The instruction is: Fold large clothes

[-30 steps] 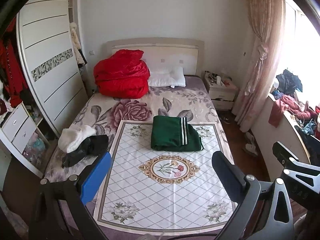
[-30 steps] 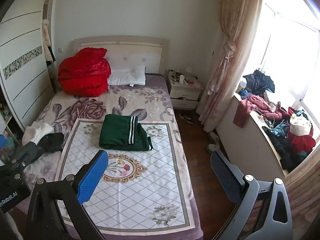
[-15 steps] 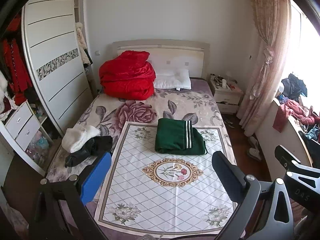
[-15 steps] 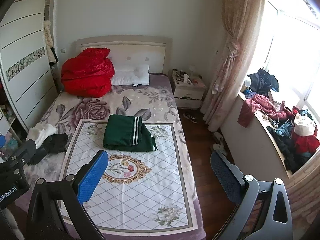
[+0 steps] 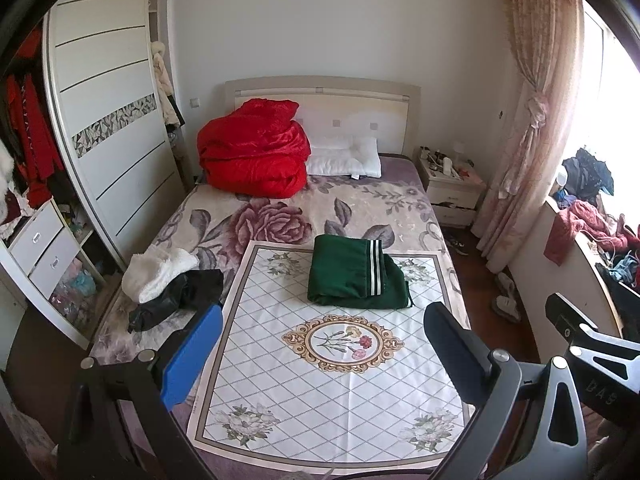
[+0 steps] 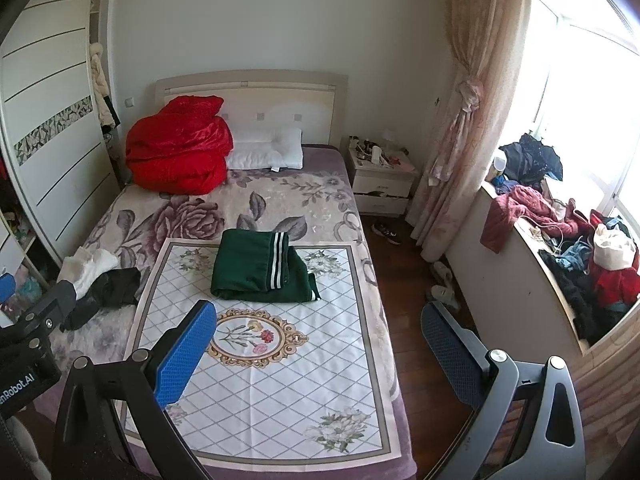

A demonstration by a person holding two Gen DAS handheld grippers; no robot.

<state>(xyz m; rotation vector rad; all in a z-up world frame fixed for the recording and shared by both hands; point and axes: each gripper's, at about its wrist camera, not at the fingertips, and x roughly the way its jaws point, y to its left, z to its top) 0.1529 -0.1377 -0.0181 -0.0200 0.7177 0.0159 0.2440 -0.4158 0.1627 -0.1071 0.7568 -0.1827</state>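
A folded green garment with white stripes [image 5: 354, 274] lies on the far part of a white floral mat [image 5: 332, 380] spread on the bed; it also shows in the right wrist view [image 6: 260, 268]. My left gripper [image 5: 322, 354] is open and empty, held above the near end of the mat, well short of the garment. My right gripper [image 6: 318, 352] is open and empty, over the mat's right edge [image 6: 360, 360]. A white fluffy garment [image 5: 158, 274] and a black one [image 5: 176, 300] lie in a heap at the bed's left edge.
A red quilt [image 5: 254, 154] and white pillow [image 5: 344, 158] sit at the headboard. A wardrobe [image 5: 108, 120] stands to the left, a nightstand [image 5: 452, 184] and curtain [image 5: 532, 120] to the right. Clothes are piled on the window ledge [image 6: 580, 248]. Shoes [image 6: 442, 284] lie on the wooden floor.
Both grippers have drawn back and risen from the bed, so the garment and mat look smaller and farther. Nothing on the bed has moved.
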